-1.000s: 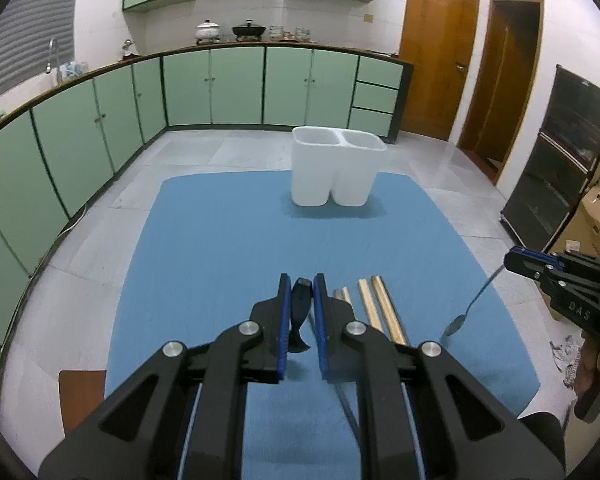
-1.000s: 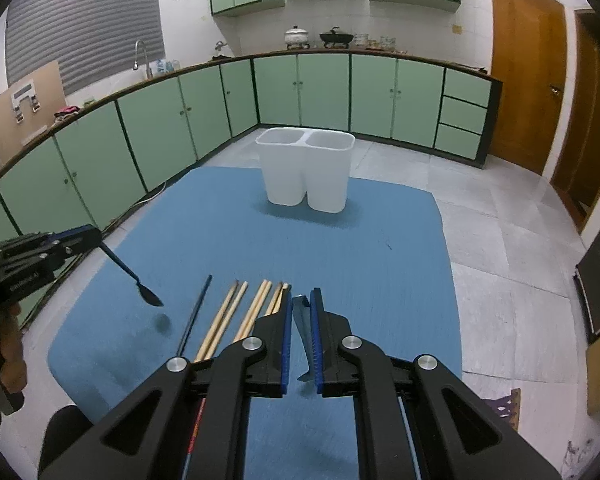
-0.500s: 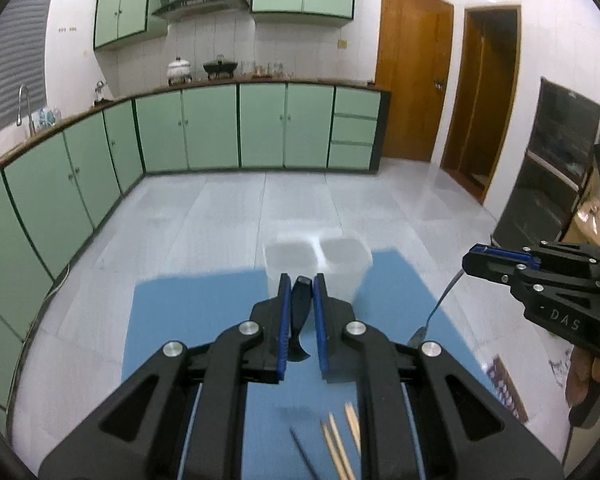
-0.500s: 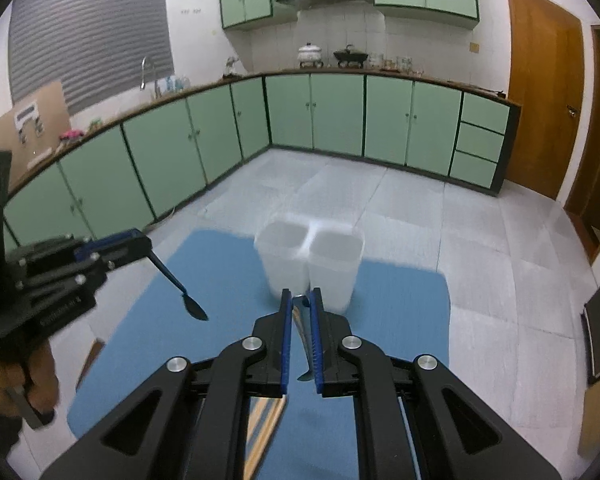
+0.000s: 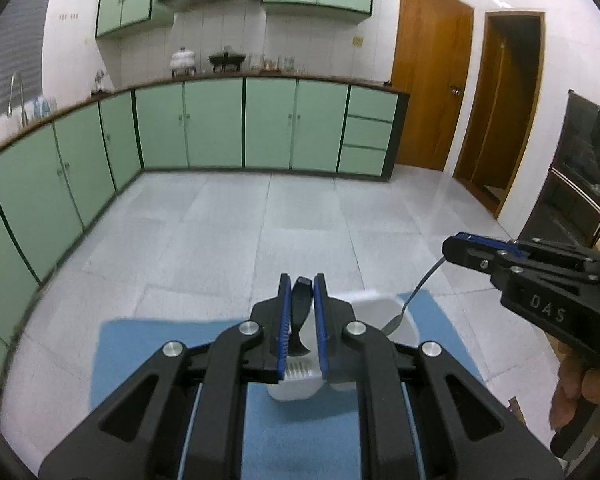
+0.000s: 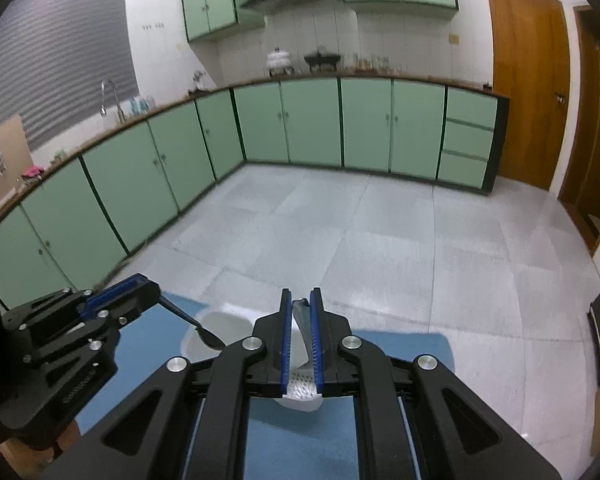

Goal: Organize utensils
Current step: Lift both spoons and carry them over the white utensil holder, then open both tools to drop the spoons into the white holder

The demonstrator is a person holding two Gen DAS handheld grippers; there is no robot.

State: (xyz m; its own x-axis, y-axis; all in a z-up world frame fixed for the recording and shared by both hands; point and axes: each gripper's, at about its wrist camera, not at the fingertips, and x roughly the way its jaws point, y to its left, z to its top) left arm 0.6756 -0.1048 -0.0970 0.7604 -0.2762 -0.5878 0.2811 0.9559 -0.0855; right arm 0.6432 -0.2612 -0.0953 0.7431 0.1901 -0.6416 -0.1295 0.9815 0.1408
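Note:
My left gripper (image 5: 300,312) is shut on a black spoon (image 5: 300,320), held handle-up over the left compartment of the white two-compartment holder (image 5: 376,308). My right gripper (image 6: 301,320) is shut on a silver spoon (image 6: 302,328), above the holder's right compartment (image 6: 300,394). In the left wrist view the right gripper (image 5: 460,246) shows at the right, the silver spoon's bowl (image 5: 396,320) hanging over the holder's rim. In the right wrist view the left gripper (image 6: 148,292) shows at the left, the black spoon's bowl (image 6: 208,338) over the left compartment (image 6: 216,324).
The holder stands on a blue mat (image 5: 296,432) on a grey tiled floor (image 5: 260,232). Green cabinets (image 5: 212,124) run along the left and back walls. Wooden doors (image 5: 432,96) are at the back right, a dark cabinet (image 5: 572,184) at the right.
Both grippers have carried their spoons forward from the mat's near end to just above the holder. The chopsticks on the mat have dropped out of view.

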